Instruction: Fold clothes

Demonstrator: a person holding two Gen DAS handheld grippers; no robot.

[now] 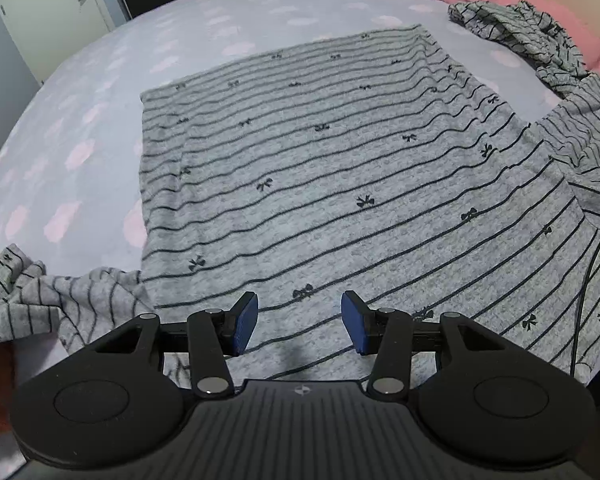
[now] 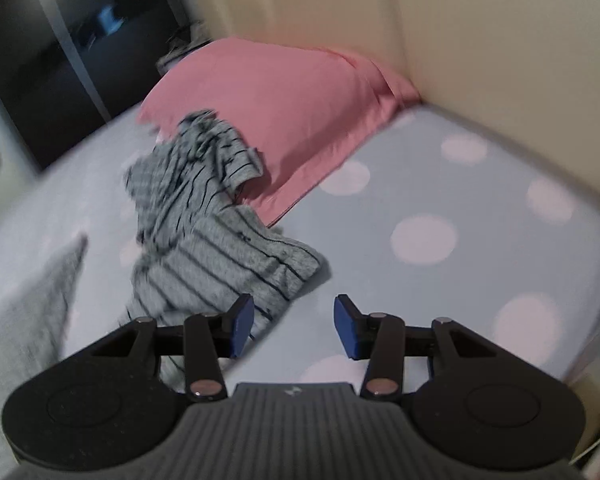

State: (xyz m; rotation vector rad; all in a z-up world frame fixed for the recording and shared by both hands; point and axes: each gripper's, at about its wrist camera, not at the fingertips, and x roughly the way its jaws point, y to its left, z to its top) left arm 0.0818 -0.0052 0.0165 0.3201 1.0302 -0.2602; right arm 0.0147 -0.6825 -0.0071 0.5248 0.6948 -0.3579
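Striped grey shirt (image 1: 320, 168) lies spread flat on the bed (image 1: 80, 128), sleeves still bunched. Left gripper (image 1: 299, 322) hovers over its near hem, right gripper (image 2: 294, 328) by the rumpled sleeve (image 2: 220, 252), both jaws apart and empty. Sleeve fold-in is probably next, though the right view is blurry

striped grey garment (image 1: 320, 168): 1 | pink pillow (image 2: 284, 120): 1 | bed (image 2: 440, 184): 1 | hand-held gripper: 2, left (image 1: 299, 322), right (image 2: 294, 326)
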